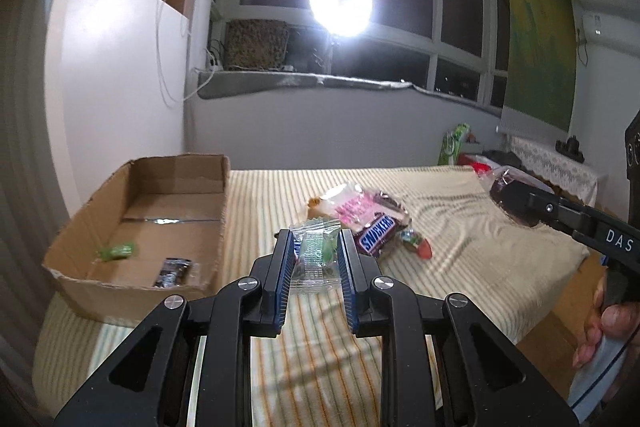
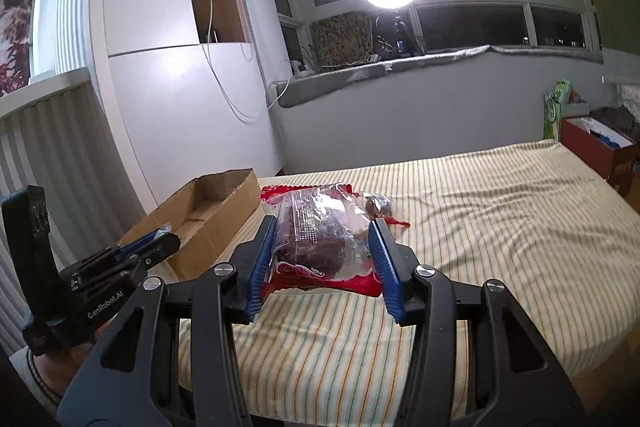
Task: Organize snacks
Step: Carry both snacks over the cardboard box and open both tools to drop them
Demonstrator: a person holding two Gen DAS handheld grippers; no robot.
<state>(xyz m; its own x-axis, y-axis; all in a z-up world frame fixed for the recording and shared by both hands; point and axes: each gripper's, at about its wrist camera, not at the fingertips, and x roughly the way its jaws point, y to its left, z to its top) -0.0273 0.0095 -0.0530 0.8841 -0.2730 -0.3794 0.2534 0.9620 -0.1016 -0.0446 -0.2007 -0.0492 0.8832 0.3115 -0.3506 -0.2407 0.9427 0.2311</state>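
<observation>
Left wrist: two snacks (image 1: 118,251) in box (image 1: 100,205).

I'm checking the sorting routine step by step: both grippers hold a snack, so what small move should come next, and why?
Probably swing the left hand-held gripper leftward over the cardboard box. It is shut on a clear green-printed packet lifted off the striped bedcover, and the box, already holding two snacks, sits open just to its left. The right hand-held gripper, clamping the dark cake packet, is farther away.

Black tongs (image 1: 313,259) – blue ribbed pads (image 2: 262,259), silver screws
</observation>
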